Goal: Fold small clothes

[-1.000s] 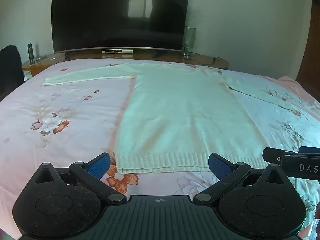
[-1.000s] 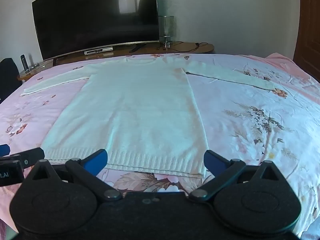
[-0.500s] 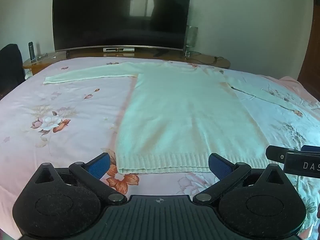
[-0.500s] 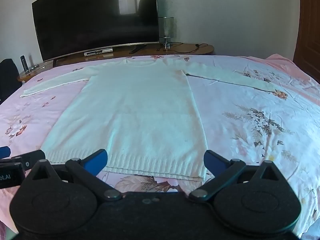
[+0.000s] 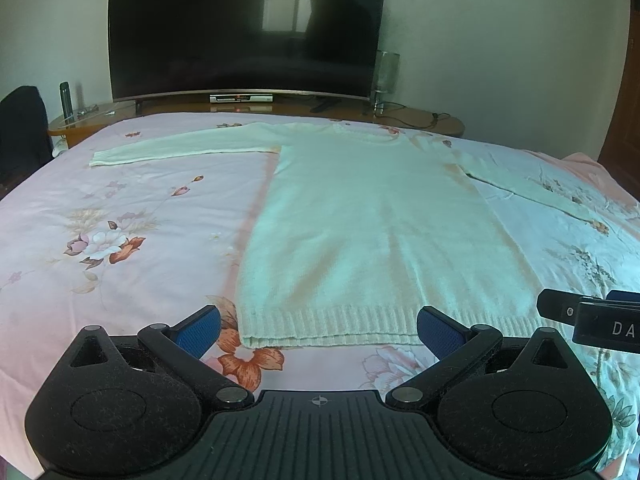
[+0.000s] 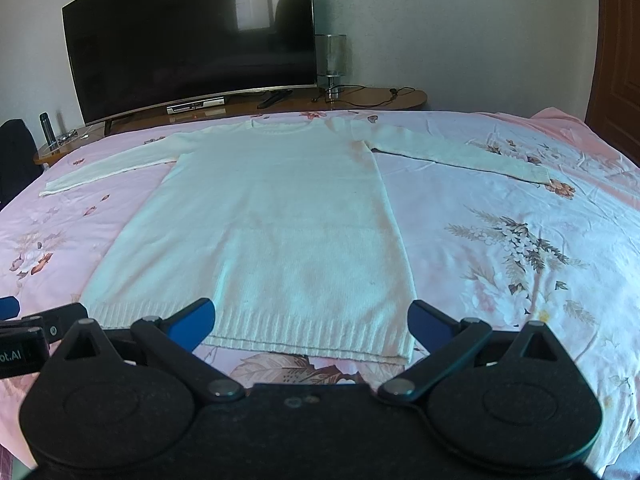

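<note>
One pale, long-sleeved knitted sweater [image 6: 264, 232] lies flat on the pink floral bedsheet [image 6: 520, 248], both sleeves spread out, its ribbed hem [image 5: 332, 326] nearest the two claws. It looks soft, light and limp, likely to sag and stretch, so the hem corners or sleeve cuffs seem the best holds. The left claw [image 5: 319, 330] and right claw [image 6: 312, 324] hover just short of the hem, jaws wide apart, holding nothing.
</note>
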`<state>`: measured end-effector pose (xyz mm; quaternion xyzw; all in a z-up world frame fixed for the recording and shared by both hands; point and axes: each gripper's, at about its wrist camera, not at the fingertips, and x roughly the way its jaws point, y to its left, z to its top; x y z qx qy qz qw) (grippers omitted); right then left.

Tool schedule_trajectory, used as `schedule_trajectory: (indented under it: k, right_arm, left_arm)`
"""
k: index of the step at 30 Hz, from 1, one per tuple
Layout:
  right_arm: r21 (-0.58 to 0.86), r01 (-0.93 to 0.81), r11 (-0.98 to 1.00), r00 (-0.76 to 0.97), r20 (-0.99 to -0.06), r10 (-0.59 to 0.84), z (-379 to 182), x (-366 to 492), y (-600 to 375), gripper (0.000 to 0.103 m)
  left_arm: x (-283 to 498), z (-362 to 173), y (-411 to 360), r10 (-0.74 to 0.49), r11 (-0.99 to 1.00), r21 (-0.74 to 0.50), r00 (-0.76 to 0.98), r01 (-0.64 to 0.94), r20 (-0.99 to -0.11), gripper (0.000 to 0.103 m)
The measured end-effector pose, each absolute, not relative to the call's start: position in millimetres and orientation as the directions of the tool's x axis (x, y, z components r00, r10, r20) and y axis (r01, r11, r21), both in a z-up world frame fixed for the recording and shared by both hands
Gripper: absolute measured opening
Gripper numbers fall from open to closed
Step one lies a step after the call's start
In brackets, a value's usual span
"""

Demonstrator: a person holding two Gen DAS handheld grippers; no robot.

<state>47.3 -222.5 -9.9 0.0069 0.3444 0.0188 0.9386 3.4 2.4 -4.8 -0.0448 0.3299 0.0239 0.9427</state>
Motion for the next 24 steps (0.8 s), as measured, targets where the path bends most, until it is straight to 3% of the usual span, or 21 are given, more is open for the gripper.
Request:
schedule_trajectory:
  k: [24]
  right_arm:
    - [0.026,-0.026,0.999,0.768,-0.640,0.037,-9.1,47.7,-219.0,0.103]
  left_arm:
    - [5.3,-5.7,11.7,0.024,0.995,-0.064,0.781,-0.082,-0.624,0.103]
